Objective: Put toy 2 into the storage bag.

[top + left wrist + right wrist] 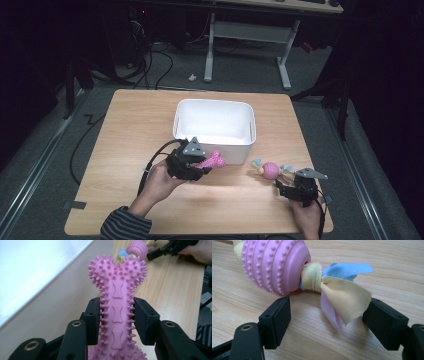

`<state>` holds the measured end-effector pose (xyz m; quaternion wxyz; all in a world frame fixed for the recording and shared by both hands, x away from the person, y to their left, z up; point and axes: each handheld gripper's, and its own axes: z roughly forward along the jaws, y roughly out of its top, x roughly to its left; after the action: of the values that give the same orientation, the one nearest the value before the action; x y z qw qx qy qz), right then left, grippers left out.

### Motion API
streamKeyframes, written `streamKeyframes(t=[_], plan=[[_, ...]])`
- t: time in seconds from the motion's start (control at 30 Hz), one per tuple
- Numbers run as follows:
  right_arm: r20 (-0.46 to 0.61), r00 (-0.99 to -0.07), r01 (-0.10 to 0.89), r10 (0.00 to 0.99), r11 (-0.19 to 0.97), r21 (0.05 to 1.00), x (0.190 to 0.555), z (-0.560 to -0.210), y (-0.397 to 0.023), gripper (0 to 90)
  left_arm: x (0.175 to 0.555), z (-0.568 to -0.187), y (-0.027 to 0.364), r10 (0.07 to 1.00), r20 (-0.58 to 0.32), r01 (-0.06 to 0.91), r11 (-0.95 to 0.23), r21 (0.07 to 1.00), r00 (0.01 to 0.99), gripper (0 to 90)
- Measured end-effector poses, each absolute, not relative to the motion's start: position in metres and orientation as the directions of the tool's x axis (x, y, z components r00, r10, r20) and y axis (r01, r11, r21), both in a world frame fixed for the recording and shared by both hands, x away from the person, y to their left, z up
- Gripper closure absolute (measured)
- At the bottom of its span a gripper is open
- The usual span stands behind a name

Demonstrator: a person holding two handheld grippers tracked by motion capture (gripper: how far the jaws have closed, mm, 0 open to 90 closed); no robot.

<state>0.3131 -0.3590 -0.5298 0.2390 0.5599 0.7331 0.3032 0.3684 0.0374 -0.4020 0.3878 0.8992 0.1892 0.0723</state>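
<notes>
My left gripper (202, 165) (117, 315) is shut on a pink spiky bone toy (212, 161) (117, 292), its pads pressing the shaft, and holds it just above the table beside the front wall of the white bin (214, 145) (37, 290). A pink studded ball toy (270, 170) (272, 265) with yellow, blue and pink cloth tails (342, 292) lies on the wooden table (125, 130). My right gripper (283, 189) (327, 320) stands open at the table's front right. Its jaws sit either side of the cloth tails without pressing them.
The white bin stands in the middle of the table, open at the top. The table's front edge lies close behind both hands. A desk frame (285, 60) and cables (165, 60) are on the floor beyond.
</notes>
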Motion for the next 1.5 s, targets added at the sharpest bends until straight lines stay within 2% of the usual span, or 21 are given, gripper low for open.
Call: streamKeyframes(t=[0.6, 1.5], plan=[[-0.011, -0.259, 0.674, 0.966, 0.189, 0.714, 0.313, -0.53, -0.359, 23.0, 0.391, -0.365, 0.038, 0.409, 0.014, 0.268, -0.624, 0.734, 0.913, 59.2], [-0.011, -0.259, 0.674, 0.966, 0.189, 0.714, 0.313, -0.53, -0.359, 23.0, 0.433, -0.347, 0.034, 0.479, 0.008, 0.315, -0.591, 0.743, 0.878, 59.2]])
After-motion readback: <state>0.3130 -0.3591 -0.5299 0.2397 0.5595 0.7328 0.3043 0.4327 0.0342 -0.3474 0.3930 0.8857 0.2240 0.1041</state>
